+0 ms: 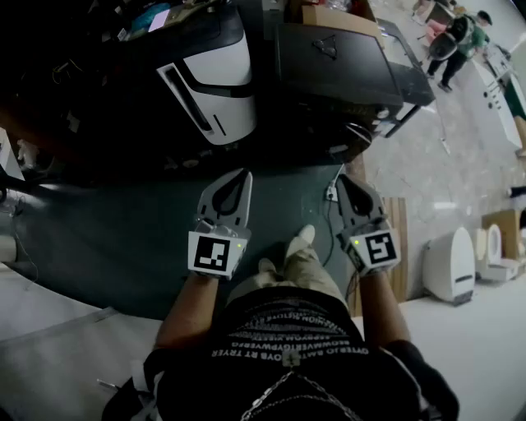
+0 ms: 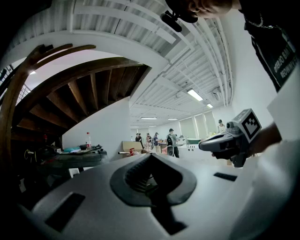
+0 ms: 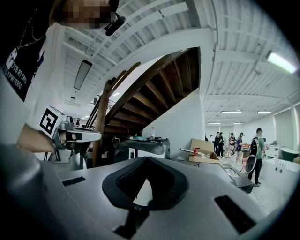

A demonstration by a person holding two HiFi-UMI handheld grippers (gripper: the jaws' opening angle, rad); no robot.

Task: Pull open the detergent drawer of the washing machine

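A white machine with a dark top (image 1: 215, 86) stands ahead of me on the floor; I cannot make out a detergent drawer on it from here. My left gripper (image 1: 241, 175) and right gripper (image 1: 344, 180) are held side by side at waist height, pointing forward, well short of the machine. Both are shut with nothing between the jaws. The left gripper view shows its own closed jaws (image 2: 150, 158) and the right gripper (image 2: 229, 140) beside them. The right gripper view shows its closed jaws (image 3: 145, 160) and the left gripper (image 3: 75, 136).
A dark cabinet (image 1: 333, 62) stands right of the white machine, a cardboard box (image 1: 329, 15) behind it. A cable with a plug strip (image 1: 332, 193) lies on the dark green floor mat (image 1: 107, 238). White toilets (image 1: 452, 267) sit at right. A wooden staircase (image 3: 140, 89) rises overhead; people (image 1: 460, 41) stand far off.
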